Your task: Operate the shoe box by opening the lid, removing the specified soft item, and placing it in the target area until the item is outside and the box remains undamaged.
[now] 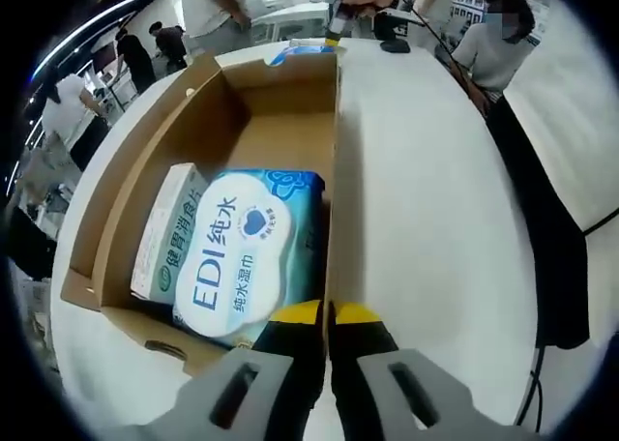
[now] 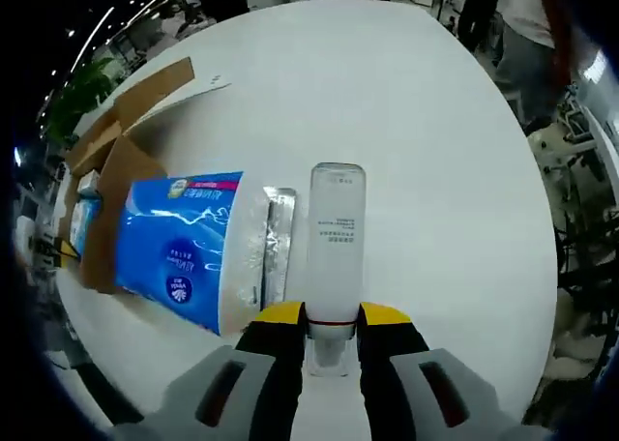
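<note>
Two grippers at work over a white table (image 2: 426, 122). Open shoe box (image 1: 155, 161) of brown card, lid already up, holding a wet-wipes pack (image 1: 242, 252) beside a small white carton (image 1: 164, 228). Left gripper (image 1: 327, 315) with jaws together on the box's thin side wall, pinching it. Blue soft pack (image 2: 179, 248) lying outside on the table, just beside the box. Right gripper (image 2: 333, 317) clamped on the lower end of a white tube (image 2: 336, 238), tube lying flat next to the blue pack. Wipes pack probably light, squashy, with slick film; best taken across its short edge, gently, sparing the card walls.
</note>
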